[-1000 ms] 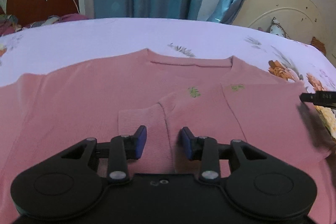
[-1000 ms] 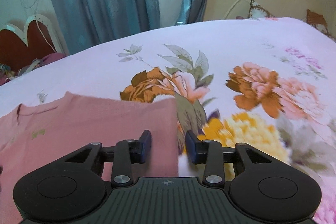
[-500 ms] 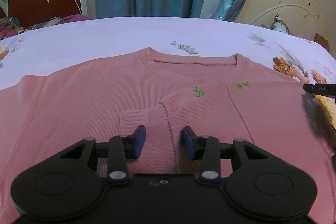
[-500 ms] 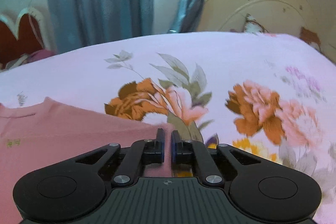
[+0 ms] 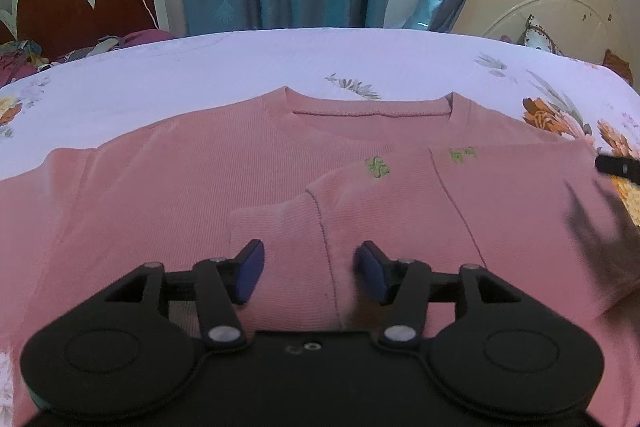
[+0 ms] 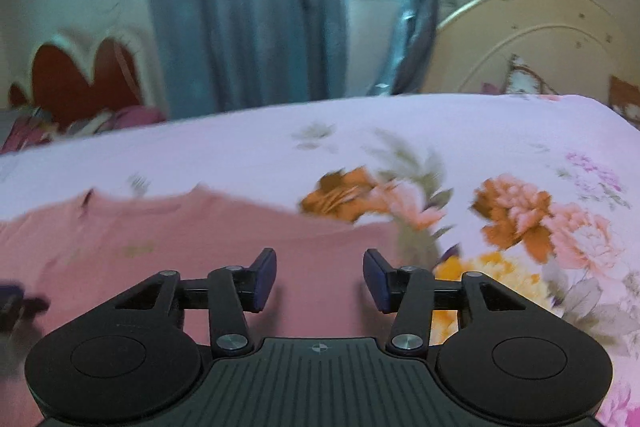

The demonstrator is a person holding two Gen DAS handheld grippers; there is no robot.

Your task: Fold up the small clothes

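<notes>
Left wrist view: pink sweater [image 5: 208,187] lies flat on the floral bedsheet [image 5: 240,67], one sleeve [image 5: 288,247] folded across its front. Left gripper [image 5: 310,275] hangs over the cuff, jaws apart, empty. Right gripper [image 6: 320,277] jaws apart over the sweater's edge, empty.

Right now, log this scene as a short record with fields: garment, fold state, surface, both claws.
garment: pink sweater, neckline away from the cameras
fold state: right side and sleeve folded in over the chest; sleeve cuff lying on the front; left side unfolded
surface: floral bedsheet
left claw: open, above the cuff, holding nothing
right claw: open, above the sweater's folded right edge, holding nothing
image quality: right wrist view blurred
</notes>
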